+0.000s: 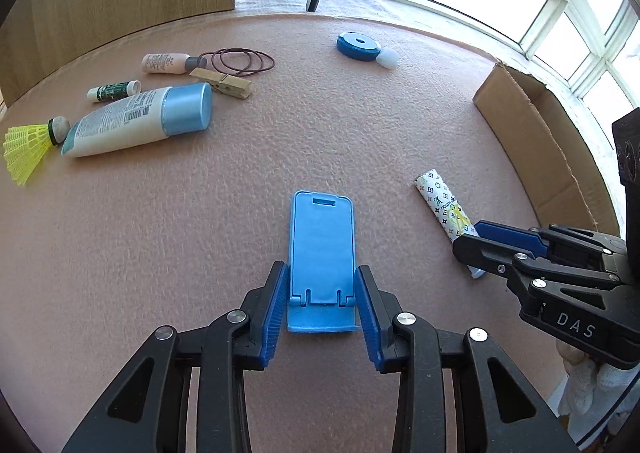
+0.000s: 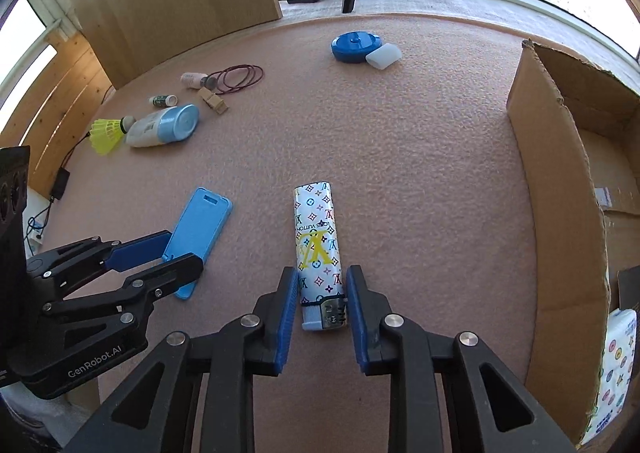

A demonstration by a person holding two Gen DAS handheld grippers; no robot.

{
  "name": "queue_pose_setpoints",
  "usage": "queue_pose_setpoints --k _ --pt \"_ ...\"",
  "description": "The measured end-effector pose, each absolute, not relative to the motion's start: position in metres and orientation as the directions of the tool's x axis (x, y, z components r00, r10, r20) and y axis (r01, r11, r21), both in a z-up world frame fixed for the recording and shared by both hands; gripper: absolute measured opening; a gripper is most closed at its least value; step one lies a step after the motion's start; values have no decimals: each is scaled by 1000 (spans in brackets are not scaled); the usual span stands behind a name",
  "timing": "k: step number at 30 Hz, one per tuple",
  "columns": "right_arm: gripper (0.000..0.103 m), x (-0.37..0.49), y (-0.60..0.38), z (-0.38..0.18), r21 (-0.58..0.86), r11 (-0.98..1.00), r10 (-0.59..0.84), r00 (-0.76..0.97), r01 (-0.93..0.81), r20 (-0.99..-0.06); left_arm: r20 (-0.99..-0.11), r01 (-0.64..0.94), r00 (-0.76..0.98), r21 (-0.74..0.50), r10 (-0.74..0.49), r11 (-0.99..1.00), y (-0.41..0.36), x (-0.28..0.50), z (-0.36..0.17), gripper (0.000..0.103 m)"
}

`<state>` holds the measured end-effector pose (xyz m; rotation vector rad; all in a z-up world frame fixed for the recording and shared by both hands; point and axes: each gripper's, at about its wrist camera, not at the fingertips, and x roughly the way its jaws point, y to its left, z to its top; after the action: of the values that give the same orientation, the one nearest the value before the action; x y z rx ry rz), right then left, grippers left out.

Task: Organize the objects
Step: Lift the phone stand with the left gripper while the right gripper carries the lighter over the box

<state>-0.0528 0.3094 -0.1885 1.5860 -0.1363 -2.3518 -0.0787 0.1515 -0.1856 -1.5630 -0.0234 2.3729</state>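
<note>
Both claws are clamping: left claw (image 1: 321, 305) on the blue phone stand (image 1: 322, 253), right claw (image 2: 322, 307) on the lighter (image 2: 319, 249). Lifting straight, carrying to the cardboard box (image 2: 560, 189).

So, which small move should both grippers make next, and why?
Probably lift both and carry them toward the cardboard box: the left gripper grips the blue phone stand, and the right gripper grips the patterned lighter.
</note>
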Motion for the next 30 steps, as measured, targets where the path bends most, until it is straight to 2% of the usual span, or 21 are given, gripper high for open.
queue_pose_setpoints --k 8,15,16,17,23,24,26,27,28,30 --pt "22 -13 326 -185 331 -934 -358 -357 137 -863 -889 -218 -345 -234 300 -947 147 -56 -180 37" --pt "21 8 345 -152 349 -927 -374 -431 140 -821 -859 -249 -390 -248 332 -936 160 -54 -151 37" --pt "6 10 350 -146 352 -926 -373 -446 134 -813 -855 -255 -393 -254 340 -933 163 -56 -147 37" --pt "1 12 355 -141 352 -927 -371 -462 131 -805 -851 -260 -395 -257 346 -931 167 -57 -143 37" --pt "0 12 380 -122 342 -930 -361 -497 133 -789 -843 -302 -402 -245 356 -921 193 -66 -134 37" --pt "4 11 381 -125 351 -925 -375 -476 143 -796 -843 -305 -404 -243 356 -921 194 -67 -133 37" --pt "5 12 375 -132 360 -911 -413 -403 203 -817 -846 -313 -401 -234 352 -920 195 -68 -134 37" --pt "11 15 369 -136 335 -913 -403 -382 234 -832 -847 -313 -400 -231 349 -921 194 -67 -134 37" --pt "21 18 363 -140 295 -919 -378 -377 260 -846 -849 -309 -401 -228 343 -923 192 -67 -135 37" --pt "32 20 350 -150 241 -920 -346 -352 309 -870 -853 -297 -397 -229 338 -927 183 -66 -138 37"
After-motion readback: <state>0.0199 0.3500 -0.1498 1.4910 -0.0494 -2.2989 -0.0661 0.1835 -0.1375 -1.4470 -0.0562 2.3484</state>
